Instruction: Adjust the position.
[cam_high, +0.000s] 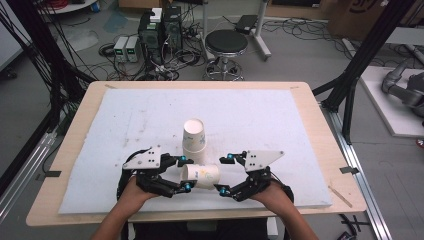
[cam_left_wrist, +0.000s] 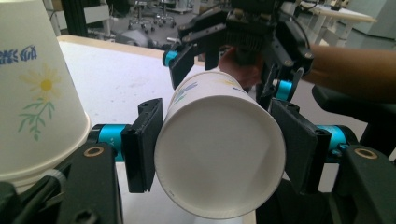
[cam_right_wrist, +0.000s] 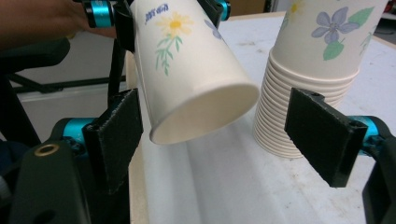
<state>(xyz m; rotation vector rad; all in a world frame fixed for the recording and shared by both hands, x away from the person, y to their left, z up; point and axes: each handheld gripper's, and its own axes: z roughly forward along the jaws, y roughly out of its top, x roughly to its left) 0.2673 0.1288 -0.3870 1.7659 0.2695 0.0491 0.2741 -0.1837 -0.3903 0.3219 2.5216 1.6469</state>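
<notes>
A: Over the table from the high view, we see the cup (cam_high: 200, 176) lying level just in front of the stack (cam_high: 194, 140), on the white mat (cam_high: 280, 120). Our left gripper (cam_high: 183, 173) pinches it near its base; our right gripper (cam_high: 223, 173) stands at the mouth end with jaws spread.

B: So we count one loose cup, one stack, two grippers?

A: Yes. How many cups sit in the stack we cannot tell from up here.

B: Along the left gripper view?

A: The cup (cam_left_wrist: 219, 154) sits between our two pads, base toward the camera, both pads pressing its wall. The stack (cam_left_wrist: 37, 93) stands just beside it at the left, and the right gripper (cam_left_wrist: 224, 70) waits beyond, at the far end of the cup.

B: And the right gripper view?

A: Our pads (cam_right_wrist: 116, 135) stand wide apart and touch nothing. The cup's open mouth (cam_right_wrist: 205, 112) points at us, tilted down, above the mat. The stack (cam_right_wrist: 308, 74) is just to its side; its many nested rims run together too closely to count exactly.

B: How will the cup handle?

A: We judge it very light, thin paper, easy to crush and a bit slick. The rolled rim and the base are its stiffest parts, so we would take hold there, across the wall near the rim, and squeeze gently.
</notes>
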